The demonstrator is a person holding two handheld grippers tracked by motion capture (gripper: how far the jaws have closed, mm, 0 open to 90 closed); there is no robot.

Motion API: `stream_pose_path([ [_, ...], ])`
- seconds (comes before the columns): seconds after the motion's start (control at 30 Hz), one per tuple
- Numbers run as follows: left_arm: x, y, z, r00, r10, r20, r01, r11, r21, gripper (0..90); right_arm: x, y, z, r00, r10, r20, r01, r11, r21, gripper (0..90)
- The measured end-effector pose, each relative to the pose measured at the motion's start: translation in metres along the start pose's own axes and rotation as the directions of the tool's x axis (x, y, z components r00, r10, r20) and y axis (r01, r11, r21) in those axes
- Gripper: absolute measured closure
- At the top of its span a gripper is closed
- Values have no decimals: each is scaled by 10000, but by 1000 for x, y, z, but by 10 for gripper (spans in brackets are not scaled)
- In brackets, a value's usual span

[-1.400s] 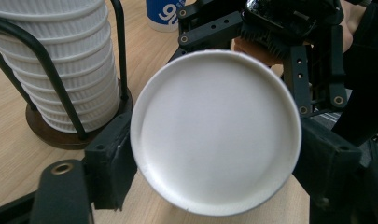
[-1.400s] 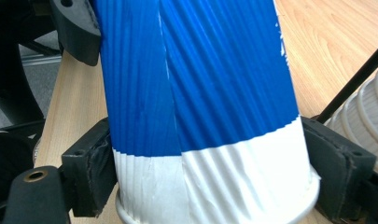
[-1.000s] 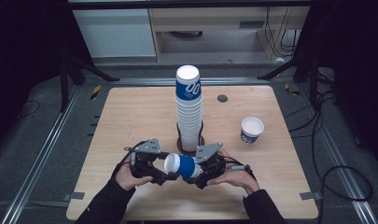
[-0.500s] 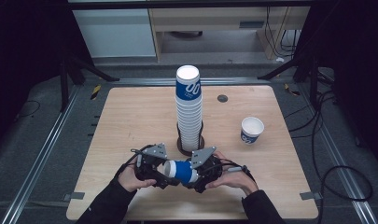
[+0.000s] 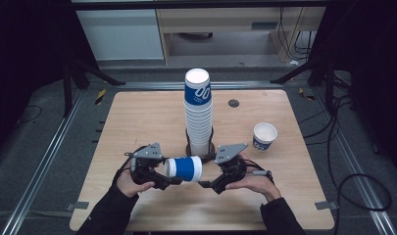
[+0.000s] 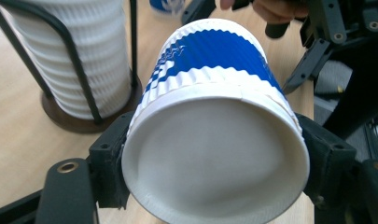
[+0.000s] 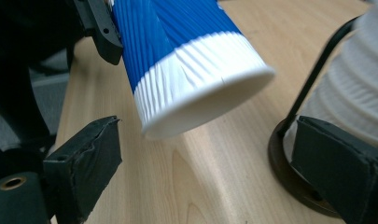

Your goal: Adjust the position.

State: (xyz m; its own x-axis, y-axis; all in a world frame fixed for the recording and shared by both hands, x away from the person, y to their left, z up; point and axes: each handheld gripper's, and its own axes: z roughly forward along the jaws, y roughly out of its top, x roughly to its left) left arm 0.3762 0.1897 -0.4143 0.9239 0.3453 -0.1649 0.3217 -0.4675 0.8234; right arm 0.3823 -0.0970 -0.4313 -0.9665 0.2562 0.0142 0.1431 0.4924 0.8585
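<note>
A blue and white ribbed paper cup (image 5: 184,169) lies on its side above the table's front. My left gripper (image 5: 161,177) is shut on its left end. In the left gripper view the two pads (image 6: 113,164) press the cup (image 6: 214,84) from both sides, and its round white end faces the camera. My right gripper (image 5: 207,172) stands open just to the right of the cup. Its jaws have just been opening, and its pads (image 7: 86,156) are clear of the cup's rim (image 7: 210,100), with nothing between them.
A tall stack of the same cups (image 5: 198,110) stands in a black wire holder (image 5: 201,147) at mid-table, just behind both grippers. A single upright cup (image 5: 264,136) sits to the right. A small dark disc (image 5: 233,103) lies farther back. The table's front edge is close to the hands.
My right gripper has opened, let go of the cup and drawn back to the right. The cup has stayed in my left gripper, which has barely moved.
</note>
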Motion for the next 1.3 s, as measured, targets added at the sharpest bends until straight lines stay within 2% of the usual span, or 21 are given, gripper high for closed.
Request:
stream_pose_path([
  [0.13,0,0,-6,9999,31,136,-22,9976,-687,247,-3,-1,-11,9996,282,-65,-285,9986,-440,82],
  [0.3,-2,-1,-3,9984,88,565,-27,9942,-1075,247,-4,-2,-14,9975,489,-518,-536,9943,-921,79],
  [0.4,-3,-1,-1,9977,188,651,-121,9948,-1015,247,-4,-3,-14,9944,618,-857,-713,9912,-1115,69],
  [0.5,-6,-1,3,9962,263,834,-177,9947,-1017,247,-3,-5,-9,9915,611,-1146,-729,9921,-1022,63],
  [0.63,-12,1,7,9927,460,1111,-350,9944,-997,248,-1,-5,-4,9885,527,-1418,-664,9934,-932,65],
  [0.87,-17,2,14,9874,657,1438,-541,9951,-831,248,3,-5,-1,9822,335,-1848,-568,9909,-1220,95],
  [1.1,-18,1,17,9847,644,1620,-514,9952,-831,250,4,-5,2,9763,216,-2154,-509,9900,-1312,139],
  [1.3,-18,1,17,9860,466,1598,-344,9963,-782,246,4,-6,1,9753,213,-2200,-498,9909,-1252,160],
])
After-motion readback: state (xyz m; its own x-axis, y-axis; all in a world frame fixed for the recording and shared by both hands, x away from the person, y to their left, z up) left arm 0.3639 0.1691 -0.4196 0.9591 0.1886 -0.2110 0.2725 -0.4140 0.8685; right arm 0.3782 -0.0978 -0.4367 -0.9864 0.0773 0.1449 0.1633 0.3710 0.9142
